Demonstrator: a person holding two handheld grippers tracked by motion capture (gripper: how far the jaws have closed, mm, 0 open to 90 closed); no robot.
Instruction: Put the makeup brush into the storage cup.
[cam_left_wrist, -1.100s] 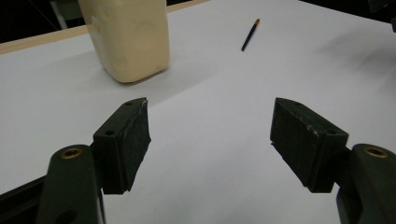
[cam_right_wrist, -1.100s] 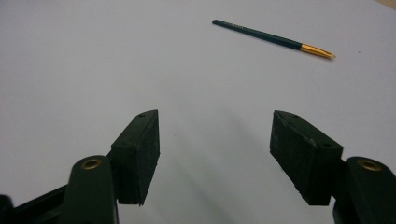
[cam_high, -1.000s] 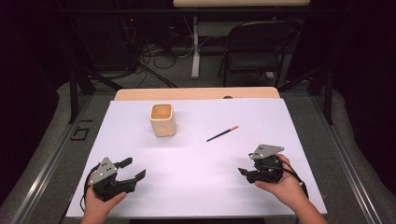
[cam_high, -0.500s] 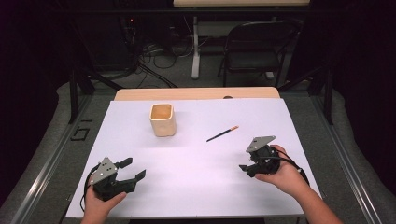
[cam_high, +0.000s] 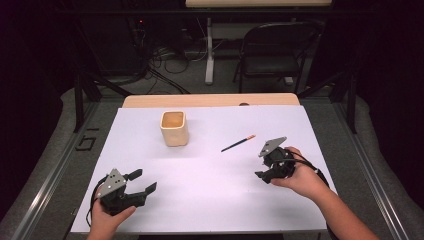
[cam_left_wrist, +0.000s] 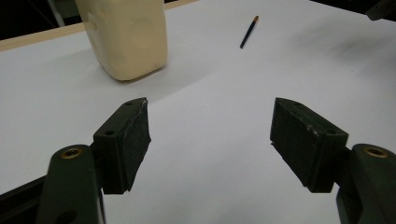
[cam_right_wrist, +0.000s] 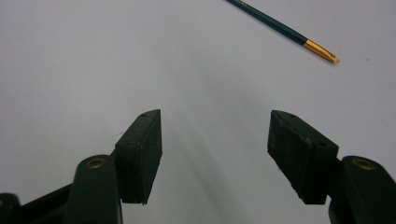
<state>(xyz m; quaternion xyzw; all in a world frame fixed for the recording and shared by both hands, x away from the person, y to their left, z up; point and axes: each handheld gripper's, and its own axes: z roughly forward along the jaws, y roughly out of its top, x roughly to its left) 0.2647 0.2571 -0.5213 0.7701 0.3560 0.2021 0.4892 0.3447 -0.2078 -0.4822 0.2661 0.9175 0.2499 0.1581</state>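
White paper-covered tabletop (cam_high: 210, 200): your left tool (cam_high: 141, 182) sits near-left, jaws spread, nothing between them. Your right tool (cam_high: 263, 169) hovers near-right, jaws also spread and empty, just below the thin dark paintbrush with orange tip (cam_high: 238, 143). Cream square ceramic cup (cam_high: 174, 128) stands upright, far-left of centre.

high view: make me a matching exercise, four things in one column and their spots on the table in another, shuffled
Things:
1. cream cup
2. paintbrush
3. left hand-held gripper
4. right hand-held gripper

Places:
A. near left corner of the white sheet
B. far left of centre, standing upright
C. right side, just short of the brush
D. lying flat, right of centre

Pairs: 1-B, 2-D, 3-A, 4-C
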